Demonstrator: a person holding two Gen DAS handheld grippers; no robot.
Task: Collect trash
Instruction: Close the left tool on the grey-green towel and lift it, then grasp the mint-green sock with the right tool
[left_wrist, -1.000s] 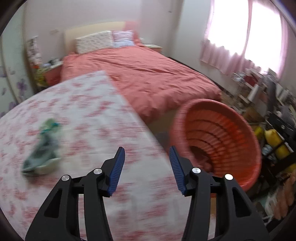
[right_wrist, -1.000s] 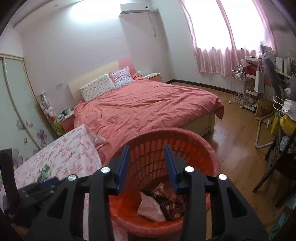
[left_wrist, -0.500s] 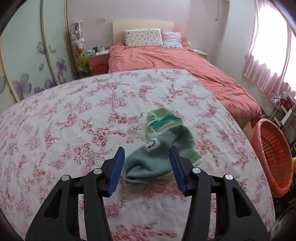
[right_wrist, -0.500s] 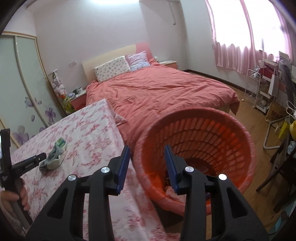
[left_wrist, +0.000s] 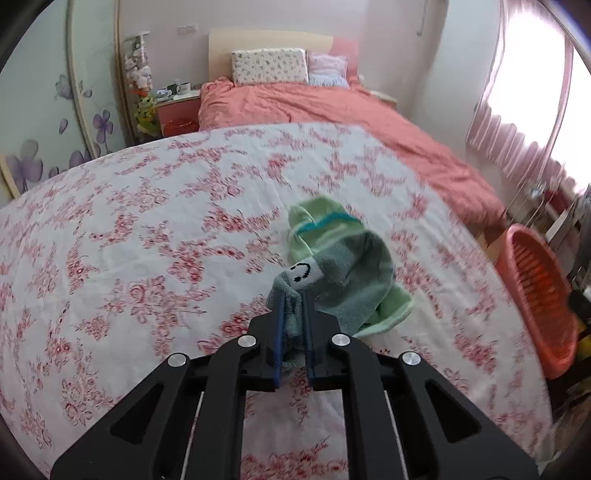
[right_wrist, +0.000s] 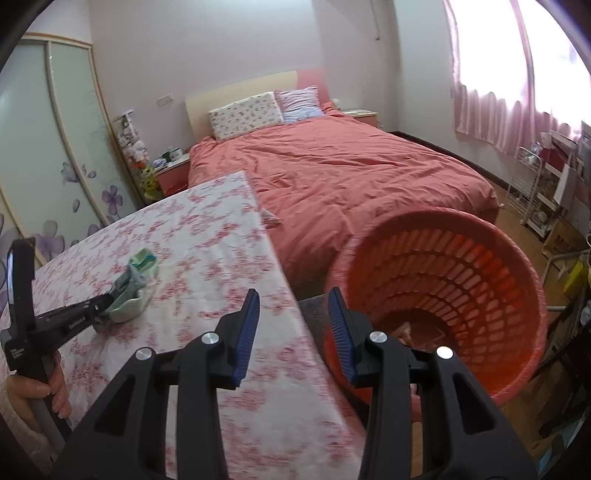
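A green and grey sock (left_wrist: 340, 266) with a smiley face lies on the floral tablecloth (left_wrist: 147, 258). My left gripper (left_wrist: 293, 306) is shut on the sock's near edge. It also shows in the right wrist view (right_wrist: 105, 304), gripping the sock (right_wrist: 138, 284). My right gripper (right_wrist: 291, 306) is open and empty above the table's right edge, beside the orange basket (right_wrist: 443, 280). The basket holds some trash at its bottom. The basket shows at the right in the left wrist view (left_wrist: 535, 295).
A bed with a salmon cover (right_wrist: 351, 177) stands behind the table. A nightstand (left_wrist: 177, 110) and a wardrobe with flower prints (left_wrist: 44, 110) are at the back left. Shelves with clutter (right_wrist: 546, 192) stand at the right by the window.
My left gripper swung from the basket to the sock, moved over it and shut on its near edge. My right gripper drew back and left from above the basket.
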